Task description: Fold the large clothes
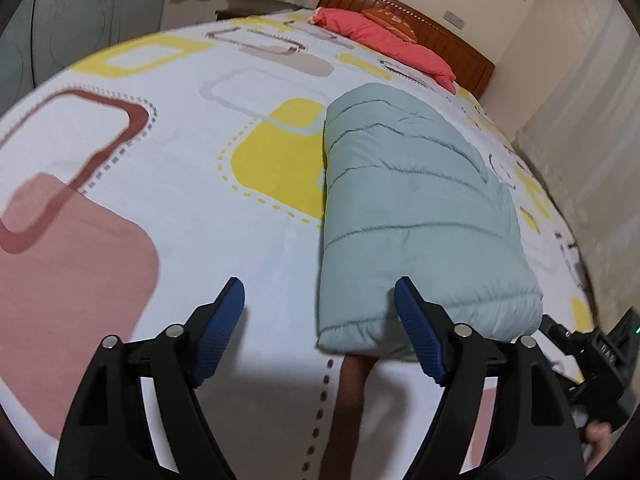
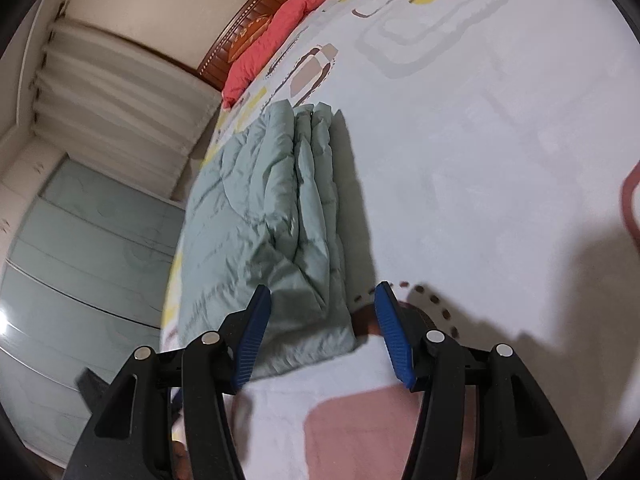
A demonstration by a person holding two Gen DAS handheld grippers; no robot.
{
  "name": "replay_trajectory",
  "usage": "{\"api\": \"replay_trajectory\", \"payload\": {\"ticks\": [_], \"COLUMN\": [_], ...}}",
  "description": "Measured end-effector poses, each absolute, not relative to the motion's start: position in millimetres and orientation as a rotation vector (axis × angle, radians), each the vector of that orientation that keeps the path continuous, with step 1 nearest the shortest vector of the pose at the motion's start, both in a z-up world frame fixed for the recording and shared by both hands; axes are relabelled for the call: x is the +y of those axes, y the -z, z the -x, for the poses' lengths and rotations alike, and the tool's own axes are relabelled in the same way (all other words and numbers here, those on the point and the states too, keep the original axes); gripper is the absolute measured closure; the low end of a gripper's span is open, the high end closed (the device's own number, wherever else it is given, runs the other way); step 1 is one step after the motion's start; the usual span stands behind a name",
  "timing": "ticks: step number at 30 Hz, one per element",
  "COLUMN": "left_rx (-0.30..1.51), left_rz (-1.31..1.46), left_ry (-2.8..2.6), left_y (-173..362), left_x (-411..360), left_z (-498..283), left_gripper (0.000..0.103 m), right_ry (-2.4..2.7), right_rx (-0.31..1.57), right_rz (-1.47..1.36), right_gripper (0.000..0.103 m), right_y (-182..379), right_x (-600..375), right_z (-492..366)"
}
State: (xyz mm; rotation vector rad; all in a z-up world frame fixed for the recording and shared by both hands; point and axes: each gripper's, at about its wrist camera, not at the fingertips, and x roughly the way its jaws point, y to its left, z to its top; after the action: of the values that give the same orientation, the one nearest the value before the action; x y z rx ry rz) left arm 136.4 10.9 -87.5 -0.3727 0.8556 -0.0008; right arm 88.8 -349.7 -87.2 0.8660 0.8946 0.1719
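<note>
Folding is being judged near complete: the mint quilted jacket [image 1: 416,216] is lying folded on the patterned bedsheet [image 1: 168,184]. Left gripper [image 1: 320,332] and right gripper [image 2: 323,334] are being held open, empty; only tidying is being called for.

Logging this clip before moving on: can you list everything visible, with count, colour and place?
puffer jacket: one, pale green, folded into a bundle on the bed's right side
red garment: one, coral red, by the headboard
bed sheet: one, white with yellow, pink and brown shapes, covering the bed
headboard: one, brown wood, far end
curtain: one, cream, beside the bed
wardrobe: one, pale green panels
left claw: open, empty
right claw: open, empty
</note>
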Motion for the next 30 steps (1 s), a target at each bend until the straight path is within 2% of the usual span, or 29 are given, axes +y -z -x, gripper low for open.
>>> {"api": "replay_trajectory", "payload": {"ticks": [1, 2, 7, 16, 30], "left_rx": [0.849, 0.844, 0.815, 0.727, 0.66], "left_rz": [0.353, 0.336, 0.27, 0.134, 0.122], "left_ry": [-0.004, -0.008, -0.026, -0.079, -0.062], "left_y": [85.6, 84.1, 72.3, 40.1, 11.0], "left_x": [9.6, 8.6, 2.1, -9.8, -19.2], "left_z": [-133.3, -130.6, -117.4, -91.4, -74.3], "left_gripper": [0.024, 0.023, 0.017, 0.008, 0.008], "right_ry": [-0.163, -0.152, -0.082, -0.02, -0.035], "right_rx": [0.899, 0.901, 0.894, 0.818, 0.695], "right_rz": [-0.835, -0.803, -0.624, -0.366, -0.222], "right_gripper": [0.041, 0.038, 0.029, 0.026, 0.024], "right_y": [84.9, 82.6, 67.3, 28.4, -22.5], "right_x": [-346.7, -343.6, -323.3, -292.2, -259.3], "right_z": [-87.0, -85.0, -76.8, -63.8, -41.1]}}
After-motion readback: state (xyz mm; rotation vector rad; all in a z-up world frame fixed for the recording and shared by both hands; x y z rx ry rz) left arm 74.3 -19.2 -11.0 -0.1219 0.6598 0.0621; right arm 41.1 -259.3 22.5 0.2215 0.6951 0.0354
